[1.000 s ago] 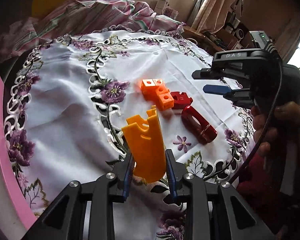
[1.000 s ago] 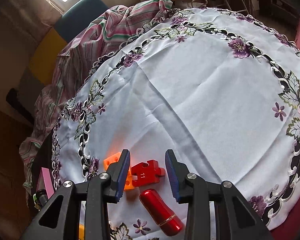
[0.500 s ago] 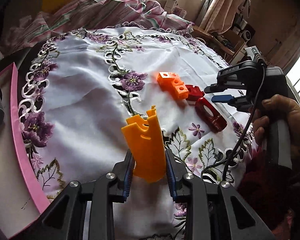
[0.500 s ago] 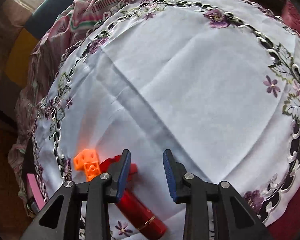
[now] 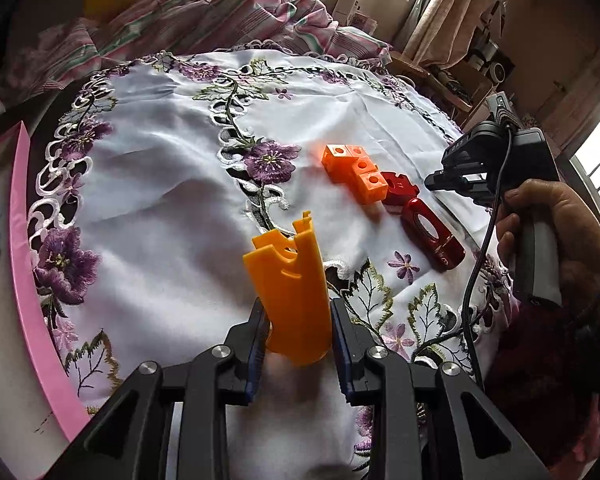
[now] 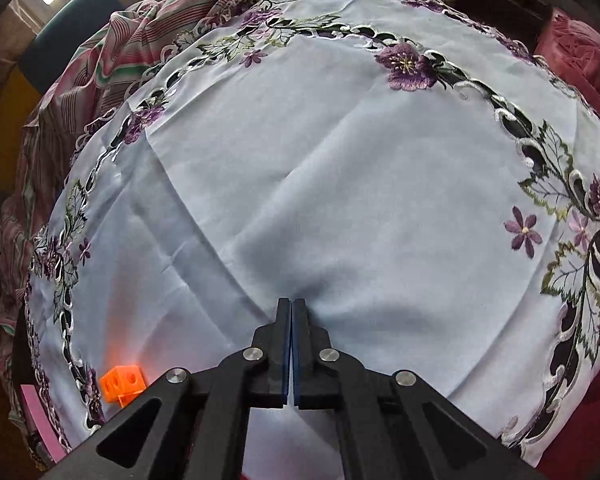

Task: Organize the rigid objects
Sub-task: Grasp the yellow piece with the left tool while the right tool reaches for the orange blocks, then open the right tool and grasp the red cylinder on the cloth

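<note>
1. The left gripper clamps an upright orange slotted plastic piece between its blue pads.
2. The right gripper has just closed completely, with nothing between its jaws.
3. Below lies a white tablecloth embroidered with purple flowers; a striped blanket sits beyond.
4. Orange cubes, a red block and a red ring-shaped part lie ahead of the left gripper.
</note>
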`<state>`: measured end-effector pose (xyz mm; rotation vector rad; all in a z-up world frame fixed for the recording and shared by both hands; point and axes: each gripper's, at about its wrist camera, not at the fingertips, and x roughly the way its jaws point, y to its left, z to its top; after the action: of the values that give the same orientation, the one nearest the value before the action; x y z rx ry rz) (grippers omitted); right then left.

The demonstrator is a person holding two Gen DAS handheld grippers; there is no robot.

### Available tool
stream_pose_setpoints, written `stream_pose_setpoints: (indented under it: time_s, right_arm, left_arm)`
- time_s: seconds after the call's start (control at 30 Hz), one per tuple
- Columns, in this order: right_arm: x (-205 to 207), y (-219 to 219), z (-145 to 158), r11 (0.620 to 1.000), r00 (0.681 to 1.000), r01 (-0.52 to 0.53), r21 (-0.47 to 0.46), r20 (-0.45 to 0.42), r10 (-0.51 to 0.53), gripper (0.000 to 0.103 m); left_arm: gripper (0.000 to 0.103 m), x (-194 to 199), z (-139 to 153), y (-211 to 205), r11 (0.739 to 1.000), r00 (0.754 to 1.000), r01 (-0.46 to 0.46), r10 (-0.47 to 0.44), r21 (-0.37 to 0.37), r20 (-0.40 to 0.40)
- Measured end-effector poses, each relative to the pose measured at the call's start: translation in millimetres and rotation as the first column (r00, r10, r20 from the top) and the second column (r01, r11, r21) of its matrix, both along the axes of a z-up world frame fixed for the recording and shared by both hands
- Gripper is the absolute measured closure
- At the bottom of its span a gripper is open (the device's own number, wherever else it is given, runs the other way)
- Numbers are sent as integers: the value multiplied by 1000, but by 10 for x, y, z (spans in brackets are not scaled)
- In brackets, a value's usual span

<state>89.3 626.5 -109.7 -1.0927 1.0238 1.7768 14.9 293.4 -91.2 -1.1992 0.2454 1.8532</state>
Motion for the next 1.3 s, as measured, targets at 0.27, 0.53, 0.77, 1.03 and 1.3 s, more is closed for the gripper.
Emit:
stream_pose_setpoints:
  time_s: [0.27, 0.53, 0.77, 1.03, 1.3]
  right_arm:
    - [97, 114, 63, 997, 999, 47, 67, 24, -48, 103]
    - [128, 153, 126, 986, 989, 73, 149, 116, -91, 103]
    - [81, 155, 104, 993, 995, 52, 106, 74, -60, 100]
    - [-142, 386, 18, 968, 938, -138, 208, 342, 61, 103]
    - [-125, 592, -6, 955, 935, -129, 267, 354, 27, 103]
  left_arm:
    - [73, 58, 4, -174, 1000, 1000, -8, 8, -10, -22]
    - [73, 87, 11, -310, 1000, 1000, -21, 21, -2, -10]
    - [73, 131, 15, -446, 1000, 999, -24, 24, -9, -21]
    - [73, 110, 15, -447, 1000, 999, -13, 13, -4, -29]
    - [73, 78, -2, -474, 1000, 999, -5, 5, -3, -34]
